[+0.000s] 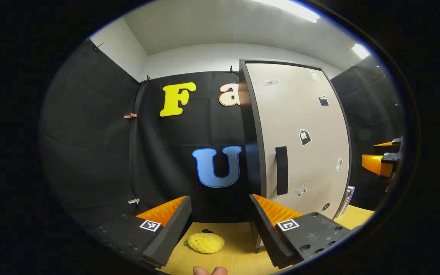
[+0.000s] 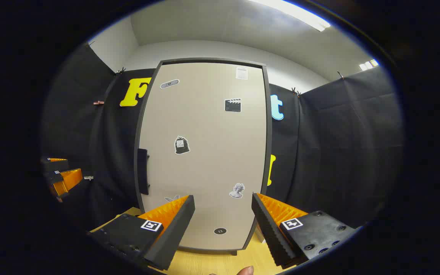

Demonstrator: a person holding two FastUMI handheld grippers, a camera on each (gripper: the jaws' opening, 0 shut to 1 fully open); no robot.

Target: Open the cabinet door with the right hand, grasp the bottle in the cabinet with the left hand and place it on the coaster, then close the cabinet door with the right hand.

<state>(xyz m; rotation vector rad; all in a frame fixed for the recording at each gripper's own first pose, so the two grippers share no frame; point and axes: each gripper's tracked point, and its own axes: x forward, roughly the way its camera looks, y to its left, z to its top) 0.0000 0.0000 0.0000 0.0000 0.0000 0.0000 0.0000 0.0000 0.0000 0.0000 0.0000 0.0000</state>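
Black cloth walls enclose a booth with a pale wooden table (image 1: pixel 239 252). On it stands a tall beige cabinet, its door (image 2: pixel 204 152) shut, a dark vertical handle (image 2: pixel 142 172) at the door's nine o'clock edge. Nothing of the task looks done yet: the door must be opened, the bottle (presumably inside, unseen) lifted out and set down, the door closed. The right gripper (image 2: pixel 223 225) faces the door squarely, level, fingers spread wide and empty. The left gripper (image 1: pixel 220 225) hovers over the table, also wide and empty, with the cabinet at two o'clock and a yellow plush toy (image 1: pixel 206 243) at six o'clock between its fingers.
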